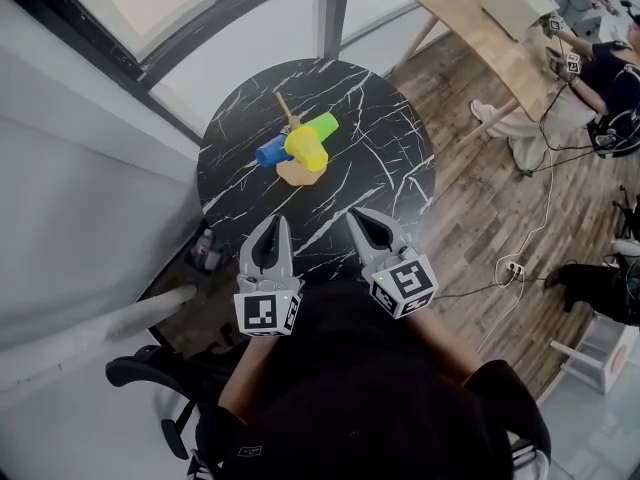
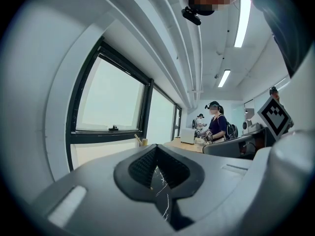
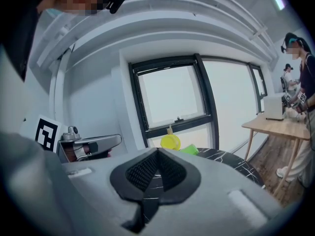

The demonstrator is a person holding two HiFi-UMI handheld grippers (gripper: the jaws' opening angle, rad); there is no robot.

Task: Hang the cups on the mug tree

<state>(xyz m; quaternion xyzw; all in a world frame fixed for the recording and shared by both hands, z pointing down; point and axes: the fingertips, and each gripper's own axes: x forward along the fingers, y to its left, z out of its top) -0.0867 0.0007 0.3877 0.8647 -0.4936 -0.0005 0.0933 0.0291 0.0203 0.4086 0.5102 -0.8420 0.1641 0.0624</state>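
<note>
A wooden mug tree (image 1: 283, 104) stands in the middle of the round black marble table (image 1: 400, 168). A yellow cup (image 1: 307, 148), a green cup (image 1: 324, 124) and a blue cup (image 1: 270, 152) hang on it. My left gripper (image 1: 279, 220) and right gripper (image 1: 355, 214) hover side by side over the table's near edge, well short of the tree. Both are shut with nothing between the jaws. In the right gripper view the yellow cup (image 3: 170, 142) and the green cup (image 3: 188, 150) show beyond the closed tips (image 3: 157, 154). The left gripper view shows closed tips (image 2: 156, 149) and the window.
A window and a grey wall lie behind and left of the table. A wooden desk (image 1: 490, 28) with seated people stands at the back right. Cables and a power strip (image 1: 515, 268) lie on the wooden floor. An office chair (image 1: 150, 373) is at the lower left.
</note>
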